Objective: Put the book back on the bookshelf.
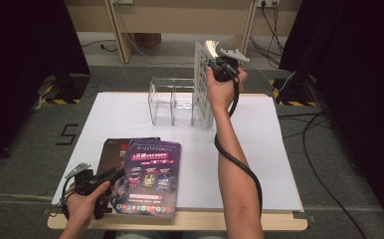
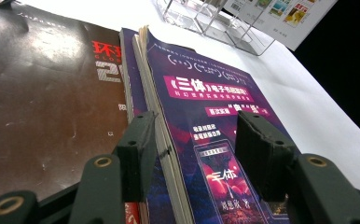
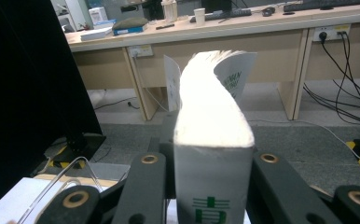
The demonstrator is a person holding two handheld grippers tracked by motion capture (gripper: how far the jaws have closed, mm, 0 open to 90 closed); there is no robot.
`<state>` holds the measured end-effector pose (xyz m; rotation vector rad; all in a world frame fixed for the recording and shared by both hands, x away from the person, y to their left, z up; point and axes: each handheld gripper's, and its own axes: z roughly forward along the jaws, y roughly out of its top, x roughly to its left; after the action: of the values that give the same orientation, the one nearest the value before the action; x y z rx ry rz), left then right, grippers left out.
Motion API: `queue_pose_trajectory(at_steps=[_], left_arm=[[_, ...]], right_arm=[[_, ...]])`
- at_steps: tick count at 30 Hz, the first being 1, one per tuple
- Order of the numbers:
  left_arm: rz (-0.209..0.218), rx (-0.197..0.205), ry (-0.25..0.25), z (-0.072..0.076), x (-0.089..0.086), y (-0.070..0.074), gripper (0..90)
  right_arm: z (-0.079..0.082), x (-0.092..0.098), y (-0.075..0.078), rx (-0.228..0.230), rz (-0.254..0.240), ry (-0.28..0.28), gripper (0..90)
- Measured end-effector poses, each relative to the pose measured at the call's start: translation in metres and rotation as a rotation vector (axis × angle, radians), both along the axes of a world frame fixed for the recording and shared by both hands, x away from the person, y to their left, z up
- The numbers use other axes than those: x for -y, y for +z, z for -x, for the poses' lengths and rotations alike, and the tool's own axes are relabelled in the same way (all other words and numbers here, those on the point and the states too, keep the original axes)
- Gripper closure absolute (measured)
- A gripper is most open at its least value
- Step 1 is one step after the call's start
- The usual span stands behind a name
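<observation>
The right gripper [image 1: 219, 62] was clamped on a thick white magazine [image 1: 201, 79], holding it upright over the right end of the clear acrylic file rack [image 1: 172, 107]. Well in front of the rack, the left gripper [image 2: 194, 154] stood released, its jaws straddling the edge of a purple magazine [image 1: 149, 177] lying on a dark magazine [image 1: 111, 152].

A grey carpeted floor [image 1: 145, 79] is seen around the white-topped surface [image 1: 259, 164], whose wooden edge is shown at 6 o'clock; black curtains [image 1: 26, 59] are hung at 9 and 3 o'clock; a pale wooden desk [image 3: 225, 42] is placed at 12 o'clock, with a wall socket [image 3: 326, 32] set in its front panel and black cables [image 3: 329, 88] trailed to the floor; yellow-and-black striped tape [image 1: 60, 101] is laid by the stand bases; even indoor light is cast throughout.
</observation>
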<state>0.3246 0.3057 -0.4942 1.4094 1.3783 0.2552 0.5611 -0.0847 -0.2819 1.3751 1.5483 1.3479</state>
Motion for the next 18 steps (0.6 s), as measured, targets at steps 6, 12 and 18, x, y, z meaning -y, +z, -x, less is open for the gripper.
queue_pose_trajectory(at_steps=[6,12,18], left_arm=[[-0.001,0.001,-0.002,0.000,0.001,0.000,47.9],[-0.001,0.001,-0.003,0.000,0.001,0.000,47.9],[-0.003,0.002,-0.006,0.000,0.001,0.000,47.9]], right_arm=[[-0.002,-0.001,0.001,0.003,-0.001,-0.001,74.6],[-0.002,-0.002,-0.002,0.009,0.006,-0.006,74.6],[-0.002,-0.003,-0.015,-0.004,0.013,-0.011,74.5]])
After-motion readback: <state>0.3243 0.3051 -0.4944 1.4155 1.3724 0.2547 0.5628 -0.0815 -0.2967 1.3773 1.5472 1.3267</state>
